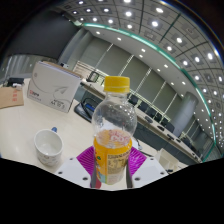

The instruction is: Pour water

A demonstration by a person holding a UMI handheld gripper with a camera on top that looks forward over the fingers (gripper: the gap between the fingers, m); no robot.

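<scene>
tongs (113, 170): pinching the bottle, one magenta pad (88, 157) pressed on each side of its lower body; tilted view, whole scene leans.
bottle (114, 128): clear plastic, yellow cap, held between the fingers, upright relative to the tongs; yellow-orange label band around the lower part, where the pads press on it; upper part see-through, looks pale, liquid level cannot tell.
cap: on, closed, at the far end from the tongs.
cup (48, 149): small white cup, ahead and left of the tongs, standing on the table, apart from the bottle; open mouth faces up; contents cannot tell.
table (30, 125): pale top, runs under the cup and beyond the left finger.
box (52, 86): white box-like unit, well beyond the cup, left of the bottle, on the table; some print on the side, unreadable.
brown item (12, 97): far left of the box, small, kind cannot tell.
room: office-type hall beyond the bottle, rows of ceiling lights (150, 35), dark window band and desks far behind to the right.
</scene>
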